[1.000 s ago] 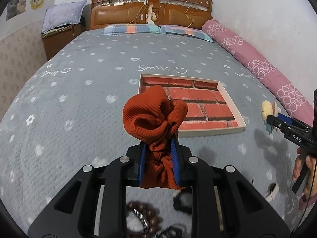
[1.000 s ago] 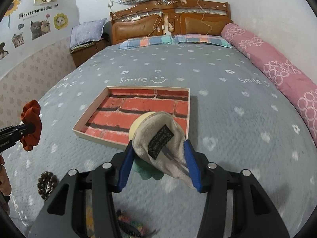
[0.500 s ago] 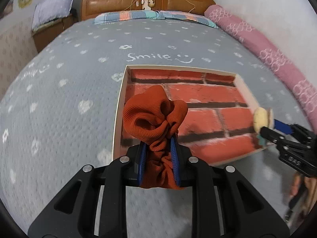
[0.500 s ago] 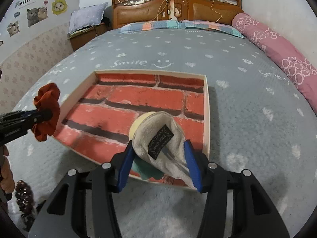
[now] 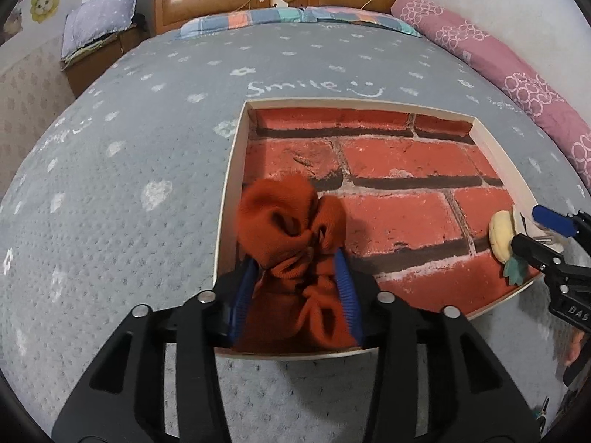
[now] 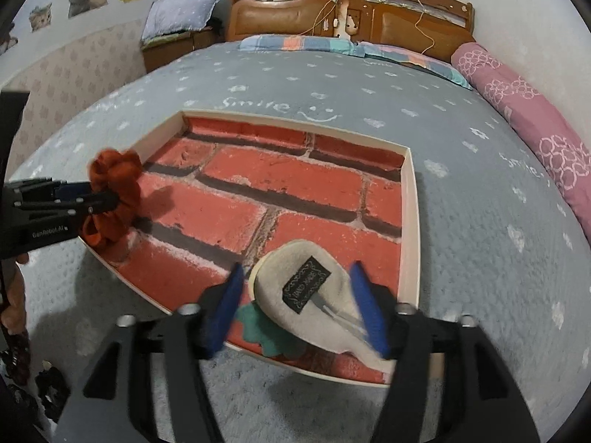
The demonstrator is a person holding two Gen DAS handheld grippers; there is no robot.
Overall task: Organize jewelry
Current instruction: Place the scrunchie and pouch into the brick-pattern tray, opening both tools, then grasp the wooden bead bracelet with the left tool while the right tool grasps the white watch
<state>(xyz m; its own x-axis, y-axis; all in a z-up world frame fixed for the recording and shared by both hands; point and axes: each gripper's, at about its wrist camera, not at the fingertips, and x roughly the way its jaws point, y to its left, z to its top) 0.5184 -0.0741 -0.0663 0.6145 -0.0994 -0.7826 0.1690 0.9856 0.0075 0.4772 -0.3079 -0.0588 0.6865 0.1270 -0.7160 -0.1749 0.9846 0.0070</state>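
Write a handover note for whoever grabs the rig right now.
Left claw: jaws opening, scrunchie between them, over the tray's near left corner.
Right claw: jaws opening, plush clip between them, over the tray's near right corner.
Neither piece is clear of its claw yet.
Done: both pieces carried to the tray.
Left: finish both releases, back the claws out, then fetch the small dark items on the bedspread near the left claw.
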